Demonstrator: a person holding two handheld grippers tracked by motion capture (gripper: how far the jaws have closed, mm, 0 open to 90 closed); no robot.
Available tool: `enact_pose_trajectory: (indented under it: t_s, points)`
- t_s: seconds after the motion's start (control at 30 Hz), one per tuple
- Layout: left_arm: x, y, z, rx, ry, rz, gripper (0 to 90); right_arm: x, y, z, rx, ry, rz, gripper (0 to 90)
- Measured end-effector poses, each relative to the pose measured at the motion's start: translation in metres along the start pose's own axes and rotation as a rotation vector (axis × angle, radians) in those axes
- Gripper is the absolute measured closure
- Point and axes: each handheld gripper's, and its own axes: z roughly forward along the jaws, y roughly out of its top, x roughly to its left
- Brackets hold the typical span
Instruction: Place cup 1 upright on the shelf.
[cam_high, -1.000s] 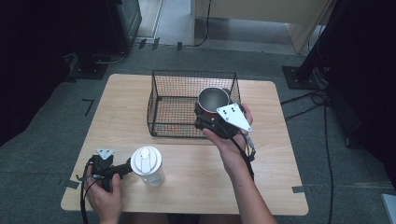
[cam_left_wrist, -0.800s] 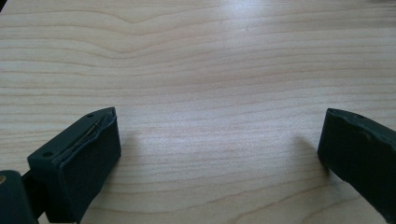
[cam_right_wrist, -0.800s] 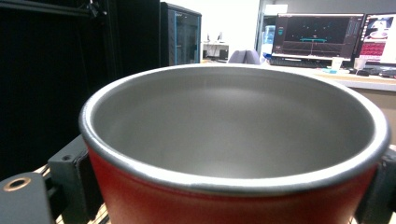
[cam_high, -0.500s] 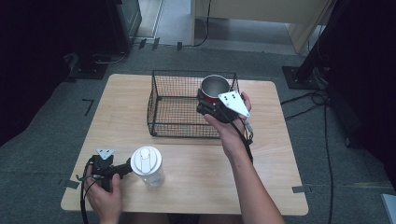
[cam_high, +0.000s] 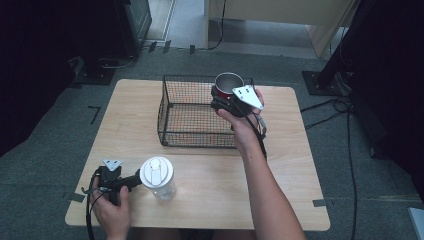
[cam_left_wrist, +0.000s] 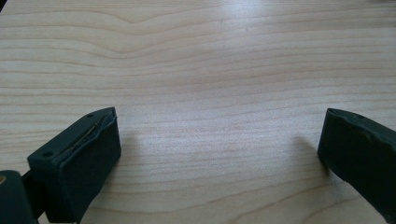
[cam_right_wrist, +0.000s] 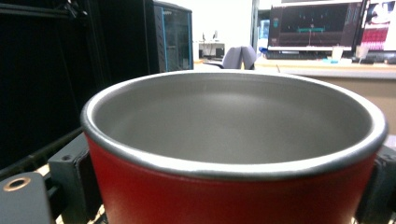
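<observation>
A red cup (cam_high: 227, 85) with a bare steel inside is held upright over the far right corner of the black wire basket (cam_high: 172, 112), with my right gripper (cam_high: 223, 99) shut on its sides. In the right gripper view the cup (cam_right_wrist: 233, 140) is very close, with a black jaw on either side of it. My left gripper (cam_high: 134, 180) rests at the table's near left, pointing at a clear bottle with a white lid (cam_high: 157, 176). In the left gripper view my left gripper (cam_left_wrist: 219, 158) is open, with bare wood between its jaws.
The light wooden table (cam_high: 300, 165) has bare room to the right of the basket and along the front right. Dark stands and cables lie on the grey floor around it. A desk with monitors (cam_right_wrist: 322, 28) stands far behind the cup.
My right gripper has carried the red cup away from the person, from over the basket's middle right to its far right corner. The left gripper and the bottle have not moved.
</observation>
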Motion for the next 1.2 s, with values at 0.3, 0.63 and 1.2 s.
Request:
enact_pose_trajectory:
  t_s: [0.3, 0.63, 1.2]
  points:
    - [0.000, 0.000, 0.000, -0.001, 0.001, -0.001, 0.1, -0.008, -0.027, 0.025, 0.086, -0.058, -0.002, 7.3]
    - [0.000, 0.000, 0.000, -0.001, 0.000, 0.000, 0.1, -0.004, -0.054, 0.041, 0.204, -0.061, -0.025, 7.2]
    - [-0.001, 0.000, 0.000, -0.002, -0.005, 0.002, 0.1, -0.008, -0.061, 0.050, 0.320, -0.056, 0.020, 5.5]
